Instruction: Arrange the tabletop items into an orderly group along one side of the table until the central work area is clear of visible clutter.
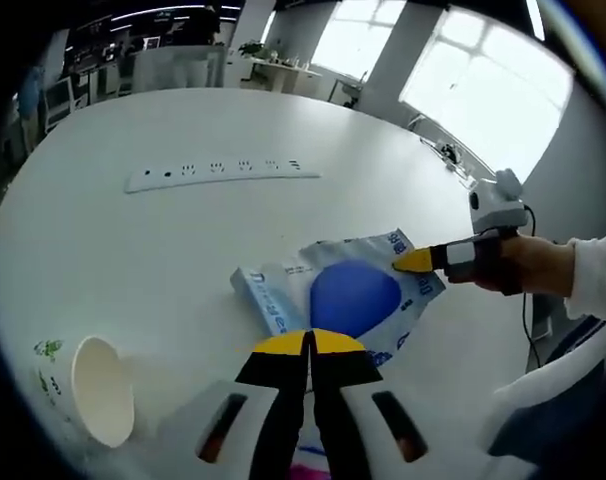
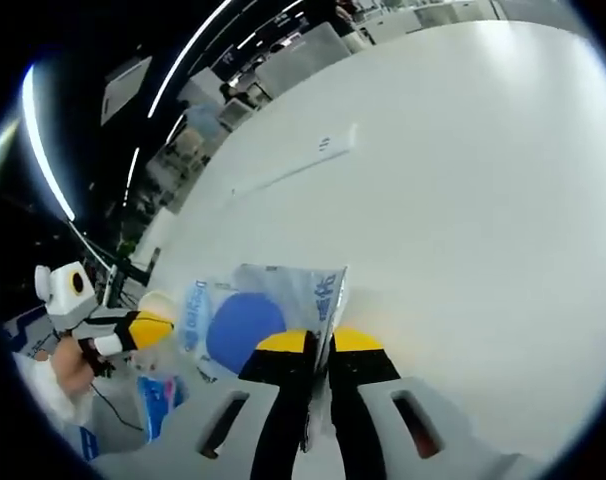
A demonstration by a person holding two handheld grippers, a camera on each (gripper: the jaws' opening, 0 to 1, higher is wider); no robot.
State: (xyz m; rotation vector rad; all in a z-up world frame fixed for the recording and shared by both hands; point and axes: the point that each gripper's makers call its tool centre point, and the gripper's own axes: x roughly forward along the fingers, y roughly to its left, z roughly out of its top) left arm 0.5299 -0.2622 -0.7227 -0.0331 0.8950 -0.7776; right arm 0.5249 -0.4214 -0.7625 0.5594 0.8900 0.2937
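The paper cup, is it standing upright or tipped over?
Tipped over: the paper cup lies on its side on the table, open mouth showing.

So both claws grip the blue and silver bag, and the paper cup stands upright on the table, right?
Not quite: the cup lies on its side, as the left gripper view shows. Both claws, left and right, do grip the bag.

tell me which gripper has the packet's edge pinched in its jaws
The right gripper: the silver-blue packet edge sits between its jaws. The left gripper is shut, touching nothing.
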